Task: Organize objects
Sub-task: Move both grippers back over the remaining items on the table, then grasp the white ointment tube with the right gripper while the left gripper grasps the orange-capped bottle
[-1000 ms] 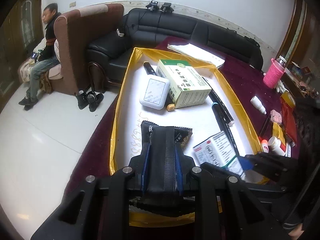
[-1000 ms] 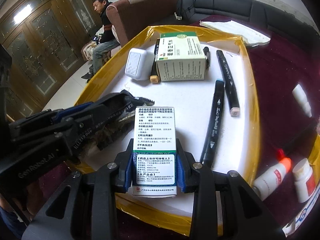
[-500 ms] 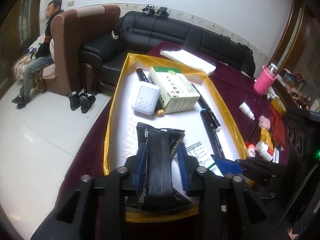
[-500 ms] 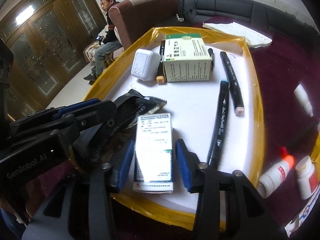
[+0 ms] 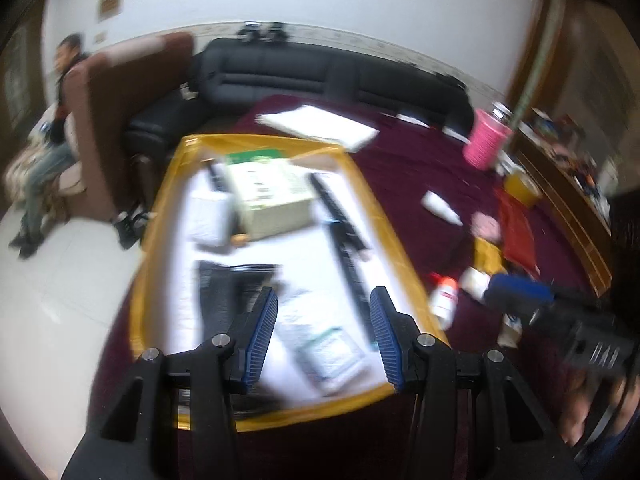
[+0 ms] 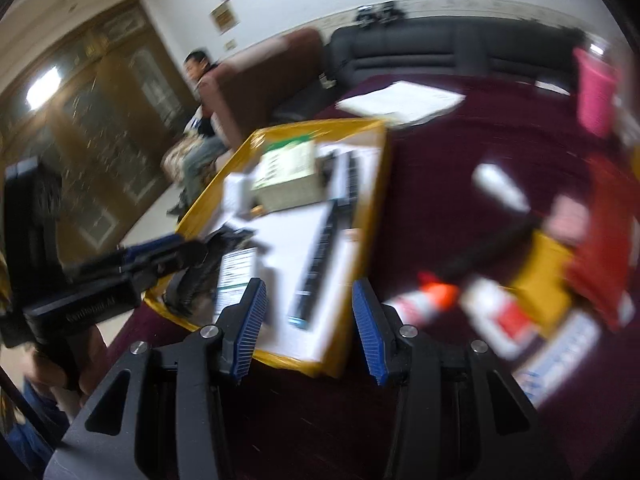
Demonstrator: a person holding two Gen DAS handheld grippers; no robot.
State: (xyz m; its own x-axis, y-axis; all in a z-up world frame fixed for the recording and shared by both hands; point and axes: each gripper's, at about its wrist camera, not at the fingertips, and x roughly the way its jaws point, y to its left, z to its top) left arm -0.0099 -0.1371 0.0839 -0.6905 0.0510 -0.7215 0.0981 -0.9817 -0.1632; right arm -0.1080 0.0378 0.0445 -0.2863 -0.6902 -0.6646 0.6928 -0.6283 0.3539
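The counter, under a dark red cloth, carries a yellow-rimmed tray at its near left. The tray already holds most of what looks sorted: a green-and-white box at the far end, a white pad beside it, two black markers along the right side, a dark packet near the front left and a small printed medicine box next to it.

What is left, as I read it, lies loose on the cloth to the right of the tray: a white bottle with a red cap, a small white tub, a white tube, some red and yellow packets and a pink cup farther back. So the task seems partly done.

The left gripper hovers above the front of the tray, its jaws opening with nothing pressed between the blue pads; the medicine box lies below them on the tray. The right gripper hangs over the tray's right edge, released and empty, facing toward the loose things.
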